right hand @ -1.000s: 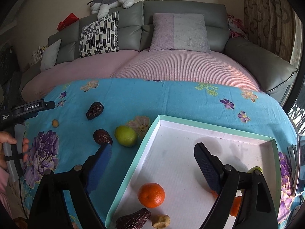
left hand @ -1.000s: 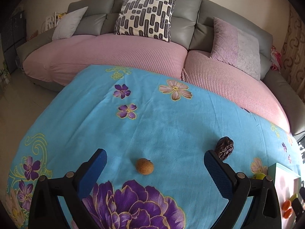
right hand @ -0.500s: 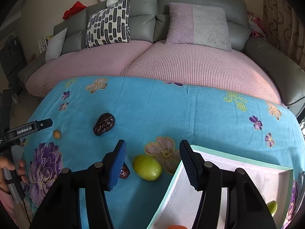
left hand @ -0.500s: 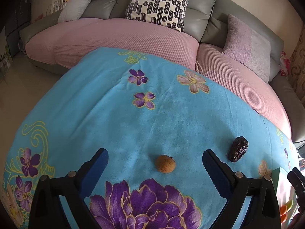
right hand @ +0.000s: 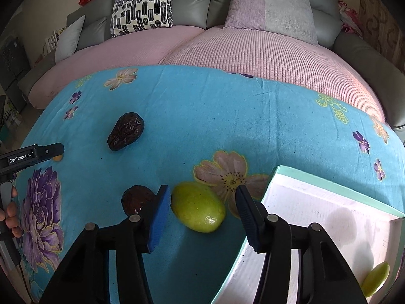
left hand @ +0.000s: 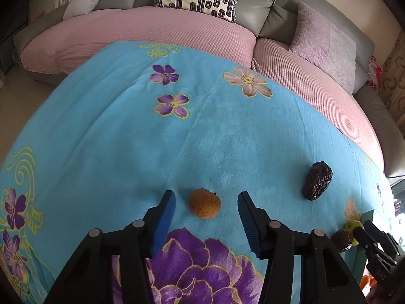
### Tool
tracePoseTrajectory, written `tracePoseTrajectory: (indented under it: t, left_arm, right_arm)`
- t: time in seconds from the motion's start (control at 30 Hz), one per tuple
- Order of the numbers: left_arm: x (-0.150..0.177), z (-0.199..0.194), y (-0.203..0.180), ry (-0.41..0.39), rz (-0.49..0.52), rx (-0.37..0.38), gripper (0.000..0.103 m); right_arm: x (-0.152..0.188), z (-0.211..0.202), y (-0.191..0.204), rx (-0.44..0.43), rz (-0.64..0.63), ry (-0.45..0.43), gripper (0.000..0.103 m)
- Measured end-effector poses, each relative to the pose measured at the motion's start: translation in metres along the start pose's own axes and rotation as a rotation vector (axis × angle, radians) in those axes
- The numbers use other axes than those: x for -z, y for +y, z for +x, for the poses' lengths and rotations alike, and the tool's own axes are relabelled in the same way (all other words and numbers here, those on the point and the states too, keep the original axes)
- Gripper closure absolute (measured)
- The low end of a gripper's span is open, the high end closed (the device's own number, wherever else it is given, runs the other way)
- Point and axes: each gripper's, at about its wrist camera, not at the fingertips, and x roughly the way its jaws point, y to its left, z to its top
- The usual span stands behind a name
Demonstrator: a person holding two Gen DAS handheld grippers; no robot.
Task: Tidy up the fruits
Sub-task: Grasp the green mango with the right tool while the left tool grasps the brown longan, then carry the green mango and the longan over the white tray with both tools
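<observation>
On the blue flowered cloth (left hand: 202,139), a small round brown-orange fruit (left hand: 204,203) lies between the fingers of my open left gripper (left hand: 206,198), untouched. A dark wrinkled date (left hand: 317,183) rests to its right. In the right wrist view, a green oval fruit (right hand: 198,206) sits between the fingers of my open right gripper (right hand: 202,195), close to the left pad. A dark date (right hand: 136,199) lies just left of that pad, and a larger date (right hand: 125,131) is farther back. The white tray (right hand: 329,185) with a mint rim stands to the right, with another green fruit (right hand: 376,277) in it.
A grey sofa with pink covers (left hand: 177,33) and several cushions curves behind the table. A hand (right hand: 11,215) holding the left gripper shows at the left edge of the right wrist view. The cloth's far half (right hand: 227,106) carries only printed flowers.
Both grippers came down and forward. The left one narrowed around the small brown-orange fruit. The right one left the tray, moved left, and now brackets the green fruit.
</observation>
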Motion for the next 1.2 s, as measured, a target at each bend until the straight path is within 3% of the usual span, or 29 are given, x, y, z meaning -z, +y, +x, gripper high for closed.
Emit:
tracePoseTrajectory:
  t: [0.07, 0.1, 0.23, 0.47, 0.8, 1.2]
  left_arm:
    - [0.001, 0.002, 0.0, 0.012, 0.001, 0.004, 0.073]
    - [0.001, 0.003, 0.0, 0.013, 0.004, 0.006, 0.074]
    - [0.002, 0.0, -0.001, 0.005, 0.011, 0.013, 0.074]
    - [0.0, -0.01, -0.008, -0.018, 0.038, 0.014, 0.074]
    - [0.001, -0.029, -0.021, -0.065, 0.069, -0.004, 0.074]
    - [0.008, -0.053, -0.058, -0.122, 0.155, 0.008, 0.074]
  right_arm:
    - [0.001, 0.001, 0.003, 0.003, -0.015, 0.003, 0.048]
    - [0.002, 0.002, 0.003, 0.001, -0.019, 0.008, 0.049]
    - [0.005, 0.005, 0.006, -0.011, -0.021, 0.017, 0.055]
    - [0.008, -0.004, 0.009, -0.016, -0.011, -0.004, 0.055]
    - [0.012, -0.072, -0.002, -0.048, 0.038, -0.135, 0.055]
    - [0.039, -0.114, -0.038, -0.035, 0.162, -0.18, 0.055]
